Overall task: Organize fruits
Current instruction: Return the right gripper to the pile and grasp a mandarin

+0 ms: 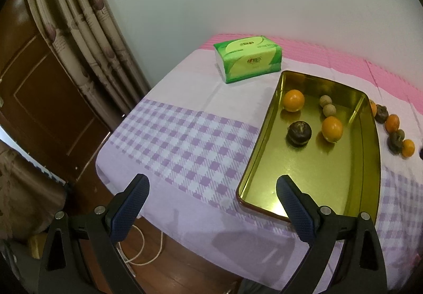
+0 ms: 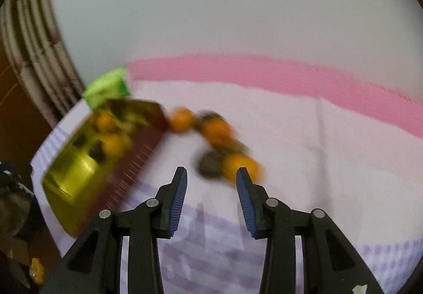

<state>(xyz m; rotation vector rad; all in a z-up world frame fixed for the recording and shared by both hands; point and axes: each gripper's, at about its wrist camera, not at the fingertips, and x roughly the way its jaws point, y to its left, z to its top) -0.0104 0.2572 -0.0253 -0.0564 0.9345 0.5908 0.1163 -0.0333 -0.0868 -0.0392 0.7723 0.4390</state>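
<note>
Right of the shallow gold metal tray (image 2: 79, 175), your empty, parted right gripper (image 2: 211, 177) faces loose fruit; next, grasp the nearest round orange (image 2: 242, 166).

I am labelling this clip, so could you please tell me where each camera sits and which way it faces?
Left wrist: on the left hand-held gripper, looking down across the checked tablecloth at the gold tray; its open fingers show.
Right wrist: on the right hand-held gripper, blurred, facing loose fruit on the cloth beside the tray; its empty, parted fingers show.
Shared: tray, green tissue pack, fruit row, curtain.
</note>
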